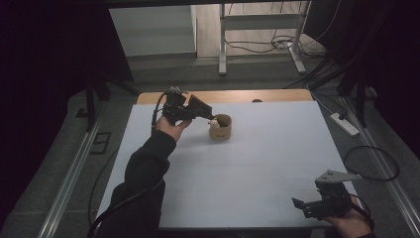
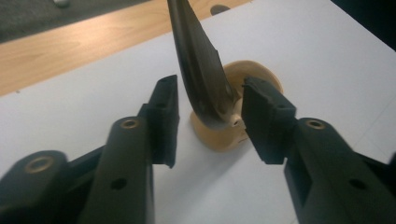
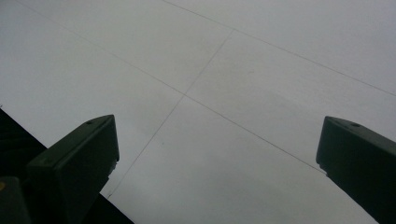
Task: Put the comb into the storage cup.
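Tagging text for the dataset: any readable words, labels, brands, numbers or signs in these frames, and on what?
None readable.
Tan cup: faint dark marks on its side in the high view, too small and blurred to read.
Dark blade-shaped piece standing in the cup, between the left gripper's pads: no print seen.
Right gripper, white table sheet: no text.

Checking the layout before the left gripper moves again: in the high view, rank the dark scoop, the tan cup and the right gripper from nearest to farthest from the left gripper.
1. dark scoop: right at the left gripper, between its jaws, tip in the cup.
2. tan cup: just beyond it, toward the table's middle.
3. right gripper: farthest, at the near right corner of the white table.
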Available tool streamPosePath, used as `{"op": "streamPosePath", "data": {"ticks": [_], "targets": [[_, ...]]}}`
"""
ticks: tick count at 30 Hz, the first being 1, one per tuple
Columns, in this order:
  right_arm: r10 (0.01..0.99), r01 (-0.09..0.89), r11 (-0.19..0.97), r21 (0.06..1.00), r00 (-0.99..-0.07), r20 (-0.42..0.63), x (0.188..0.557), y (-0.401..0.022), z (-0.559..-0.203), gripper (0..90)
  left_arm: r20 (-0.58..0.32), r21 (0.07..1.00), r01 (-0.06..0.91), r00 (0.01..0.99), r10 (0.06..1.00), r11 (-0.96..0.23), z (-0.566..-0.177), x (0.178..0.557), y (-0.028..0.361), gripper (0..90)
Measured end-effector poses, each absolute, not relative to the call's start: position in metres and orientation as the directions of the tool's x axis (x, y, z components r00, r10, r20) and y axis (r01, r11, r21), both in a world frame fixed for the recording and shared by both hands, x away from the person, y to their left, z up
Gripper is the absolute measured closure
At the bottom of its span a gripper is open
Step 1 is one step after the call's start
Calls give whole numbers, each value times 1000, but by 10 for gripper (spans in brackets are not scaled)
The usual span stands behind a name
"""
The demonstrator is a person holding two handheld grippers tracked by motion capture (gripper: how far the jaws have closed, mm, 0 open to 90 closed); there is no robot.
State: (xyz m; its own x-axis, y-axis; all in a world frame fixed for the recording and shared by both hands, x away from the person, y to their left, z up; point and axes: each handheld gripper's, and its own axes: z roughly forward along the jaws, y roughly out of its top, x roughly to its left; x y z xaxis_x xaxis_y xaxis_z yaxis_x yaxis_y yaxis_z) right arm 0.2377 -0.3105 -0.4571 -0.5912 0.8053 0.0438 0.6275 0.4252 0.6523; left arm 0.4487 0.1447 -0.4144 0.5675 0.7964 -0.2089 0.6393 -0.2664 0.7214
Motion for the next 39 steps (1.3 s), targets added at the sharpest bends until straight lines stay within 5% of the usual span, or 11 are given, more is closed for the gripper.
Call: {"op": "streamPosePath", "data": {"ticks": [12, 23, 39], "targets": [[805, 628, 426, 651, -592, 44, 238, -310, -457, 0, -87, 779, 550, 570, 817, -301, -412, 440, 144, 329], [804, 626, 427, 652, -593, 43, 238, -310, -457, 0, -78, 815, 518, 540, 838, -259, -411, 432, 150, 62], [797, 616, 429, 661, -603, 45, 236, -310, -456, 0, -58, 846, 464, 570, 820, -262, -405, 416, 164, 0]]}}
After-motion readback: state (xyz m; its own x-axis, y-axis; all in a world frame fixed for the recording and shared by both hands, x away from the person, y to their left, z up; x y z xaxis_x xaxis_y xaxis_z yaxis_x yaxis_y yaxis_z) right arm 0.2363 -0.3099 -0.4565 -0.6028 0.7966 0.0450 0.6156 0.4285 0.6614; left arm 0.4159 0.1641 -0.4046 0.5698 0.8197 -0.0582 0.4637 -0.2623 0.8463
